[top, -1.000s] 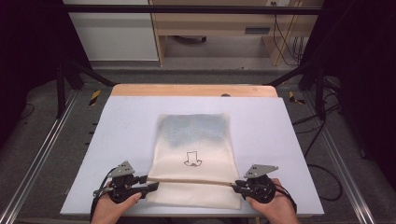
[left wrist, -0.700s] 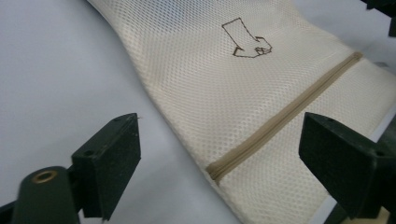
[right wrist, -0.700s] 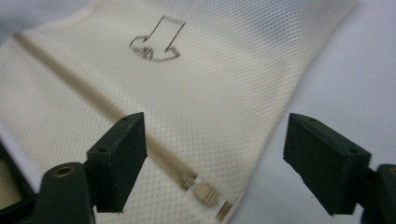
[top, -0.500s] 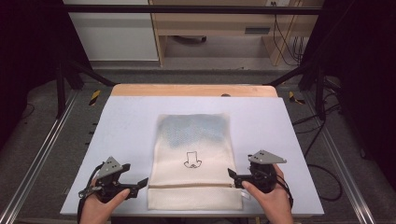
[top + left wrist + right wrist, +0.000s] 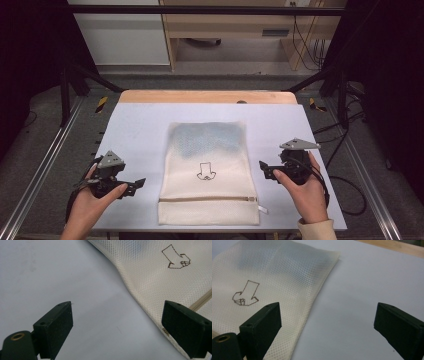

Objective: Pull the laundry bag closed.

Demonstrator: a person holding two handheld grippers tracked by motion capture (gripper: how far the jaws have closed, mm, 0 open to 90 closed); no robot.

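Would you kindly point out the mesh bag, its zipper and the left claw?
mesh bag (image 5: pixel 210 150), high view, centre of the mesh.
zipper (image 5: pixel 207 199), high view, middle of its line.
left claw (image 5: pixel 136 184), high view, between the fingertips.

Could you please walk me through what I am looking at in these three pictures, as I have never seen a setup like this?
There is no robot here: a person holds a hand-held tool with two black jaws in each hand. The high view looks down on the table; the left gripper sits at the left and the right gripper at the right. The other two pictures come from small cameras riding on each gripper, looking out along its jaws. Between the grippers lies a cream mesh bag with a zip along its near end, a small drawn symbol, and something bluish inside. Both sets of jaws are open and hold nothing.
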